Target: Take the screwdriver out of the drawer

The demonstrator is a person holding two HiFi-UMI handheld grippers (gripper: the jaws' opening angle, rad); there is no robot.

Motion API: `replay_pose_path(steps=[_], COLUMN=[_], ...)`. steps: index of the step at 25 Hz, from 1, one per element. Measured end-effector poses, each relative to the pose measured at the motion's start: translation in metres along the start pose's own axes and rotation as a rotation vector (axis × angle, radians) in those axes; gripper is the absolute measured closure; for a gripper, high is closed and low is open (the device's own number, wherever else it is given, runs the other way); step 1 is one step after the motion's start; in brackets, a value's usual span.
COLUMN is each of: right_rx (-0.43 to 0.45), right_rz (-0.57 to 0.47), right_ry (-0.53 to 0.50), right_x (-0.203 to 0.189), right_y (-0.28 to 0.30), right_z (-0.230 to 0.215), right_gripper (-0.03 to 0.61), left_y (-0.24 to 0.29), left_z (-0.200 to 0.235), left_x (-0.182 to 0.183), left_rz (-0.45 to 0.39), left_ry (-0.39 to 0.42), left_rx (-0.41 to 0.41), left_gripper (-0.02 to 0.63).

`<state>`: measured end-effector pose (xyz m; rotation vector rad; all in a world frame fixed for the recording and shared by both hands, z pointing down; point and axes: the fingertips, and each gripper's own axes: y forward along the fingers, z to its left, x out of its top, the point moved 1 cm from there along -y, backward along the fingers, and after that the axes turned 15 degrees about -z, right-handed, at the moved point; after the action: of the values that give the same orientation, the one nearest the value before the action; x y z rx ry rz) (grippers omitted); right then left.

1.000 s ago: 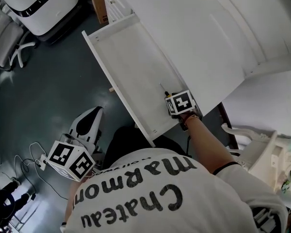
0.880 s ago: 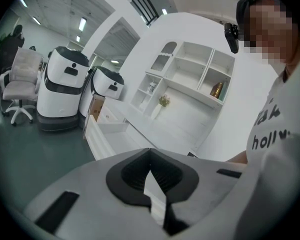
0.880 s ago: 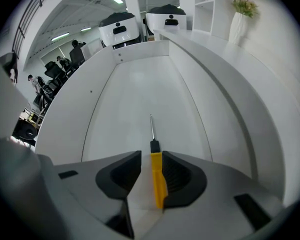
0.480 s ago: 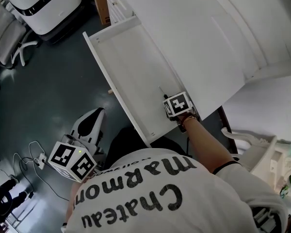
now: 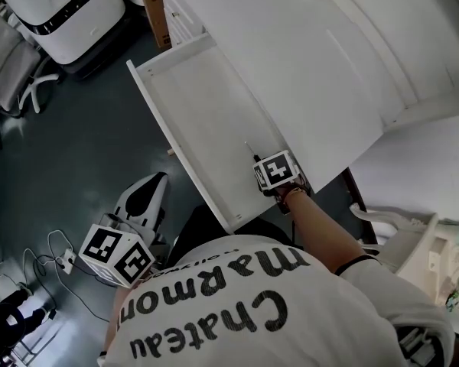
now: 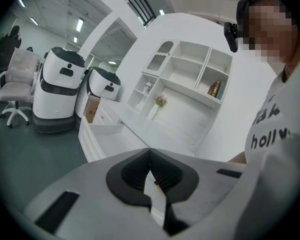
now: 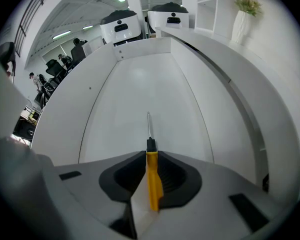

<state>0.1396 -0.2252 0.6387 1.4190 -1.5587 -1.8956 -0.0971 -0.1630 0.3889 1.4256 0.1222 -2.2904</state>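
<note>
— Between the jaws of the right gripper (image 7: 149,153), what's there?
— The screwdriver (image 7: 151,179). Its smooth yellow plastic handle is clamped between the ribbed black pads. Those jaws have just been closing, and they now press on it from both sides.
— And the rest of it?
— A short black collar, then a thin bright metal shaft pointing along the drawer (image 7: 140,84) floor toward the far end wall. The tool sits at the drawer's near end, roughly midway between the long side walls.
— So how far along?
— I'd judge the grasp made; lifting it clear over the rim is left. Whether it has left the floor, I can't tell.
— The left gripper (image 6: 150,156)?
— Jaws together on nothing, low beside the person, well apart from the drawer.
— And farther off?
— Matt white painted board, a flat floor and straight walls. White rounded machines (image 7: 121,26) stand past the far end.
</note>
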Motion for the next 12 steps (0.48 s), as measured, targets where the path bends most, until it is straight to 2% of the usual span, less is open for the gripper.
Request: replay_pose_path(steps=[12], right_rx=[-0.002], right_rz=[-0.023], right_ry=[-0.022], right_x=[0.0026], right_y=[-0.0066], right_z=[-0.0026], right_gripper=[0.534], left_y=[0.0005], left_z=[-0.0090], left_x=[-0.0011], left_rz=[0.001], left_ry=[0.008], left_rx=[-0.010], left_gripper=[0.591])
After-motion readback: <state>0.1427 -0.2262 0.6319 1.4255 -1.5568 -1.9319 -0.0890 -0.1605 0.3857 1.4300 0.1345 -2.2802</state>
